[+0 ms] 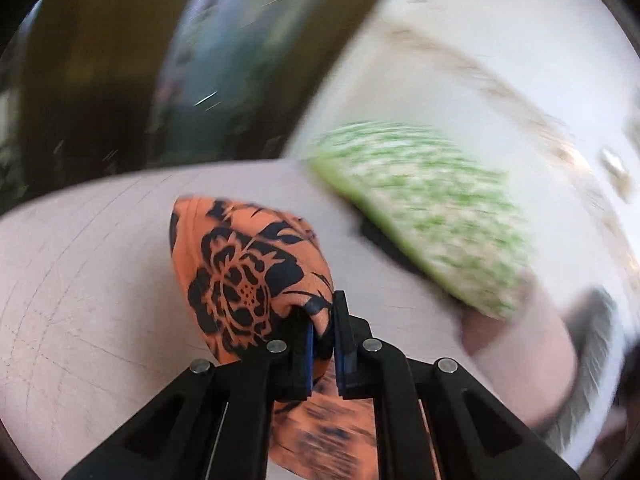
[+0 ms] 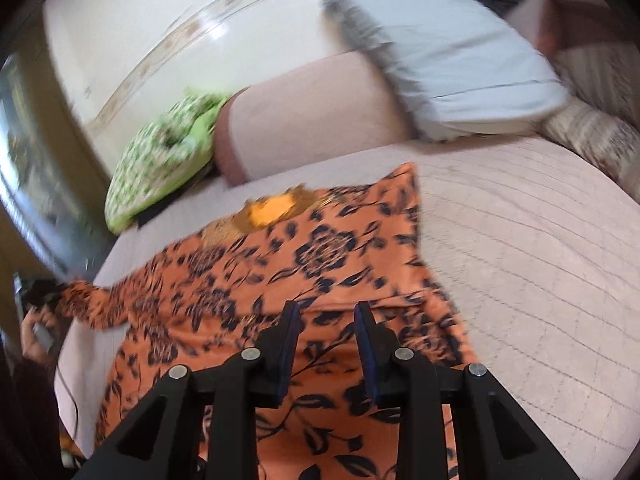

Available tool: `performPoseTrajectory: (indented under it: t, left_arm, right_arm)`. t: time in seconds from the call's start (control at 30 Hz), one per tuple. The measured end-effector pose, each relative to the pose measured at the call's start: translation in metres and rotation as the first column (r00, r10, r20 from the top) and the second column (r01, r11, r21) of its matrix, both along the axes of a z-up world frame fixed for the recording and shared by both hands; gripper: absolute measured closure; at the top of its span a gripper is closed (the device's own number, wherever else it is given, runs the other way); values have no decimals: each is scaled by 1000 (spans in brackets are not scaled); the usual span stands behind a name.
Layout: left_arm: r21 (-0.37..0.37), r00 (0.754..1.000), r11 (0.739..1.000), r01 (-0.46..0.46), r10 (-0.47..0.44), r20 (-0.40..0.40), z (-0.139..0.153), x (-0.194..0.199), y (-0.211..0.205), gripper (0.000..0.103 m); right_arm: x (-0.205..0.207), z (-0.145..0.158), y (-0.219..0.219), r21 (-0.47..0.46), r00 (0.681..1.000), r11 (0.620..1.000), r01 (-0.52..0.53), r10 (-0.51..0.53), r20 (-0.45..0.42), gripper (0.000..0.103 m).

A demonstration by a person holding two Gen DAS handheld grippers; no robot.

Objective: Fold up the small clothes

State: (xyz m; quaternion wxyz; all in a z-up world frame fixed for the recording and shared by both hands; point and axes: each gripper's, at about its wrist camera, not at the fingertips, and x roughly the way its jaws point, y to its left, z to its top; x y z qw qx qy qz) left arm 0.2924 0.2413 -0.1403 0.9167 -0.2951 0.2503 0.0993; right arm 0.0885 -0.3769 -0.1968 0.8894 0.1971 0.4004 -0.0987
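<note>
An orange garment with a dark blue flower print (image 2: 280,280) lies spread on the pale pink quilted bed (image 2: 520,240). My left gripper (image 1: 323,320) is shut on a bunched fold of the orange garment (image 1: 248,272) and holds it above the bed. In the right wrist view the left gripper (image 2: 44,300) shows at the far left, pulling one corner of the cloth out. My right gripper (image 2: 328,312) is open, its fingers hovering over the middle of the garment with nothing between them.
A green and white patterned cushion (image 2: 160,164) (image 1: 424,208) lies at the far edge of the bed by the white wall. A pink bolster (image 2: 312,120) and a light grey pillow (image 2: 452,64) lie at the head of the bed.
</note>
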Motion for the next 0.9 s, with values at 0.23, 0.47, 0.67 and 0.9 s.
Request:
performPoseTrajectory:
  t: [0.23, 0.47, 0.67, 0.9]
  left_arm:
    - [127, 938, 941, 313, -327, 117, 64, -41, -162, 95]
    - [229, 776, 761, 607, -630, 35, 80, -53, -332, 95]
    - [194, 602, 575, 795, -787, -136, 45, -49, -456, 93]
    - [100, 471, 466, 879, -815, -337, -21, -62, -464, 50]
  right_arm:
    - [-22, 10, -67, 73, 975, 974, 214, -218, 47, 72]
    - [-55, 15, -133, 194, 934, 921, 337, -353, 52, 72]
    - [-80, 26, -168, 259, 897, 880, 398, -433, 94, 72]
    - [-73, 7, -178, 343, 925, 870, 355, -381, 10, 38]
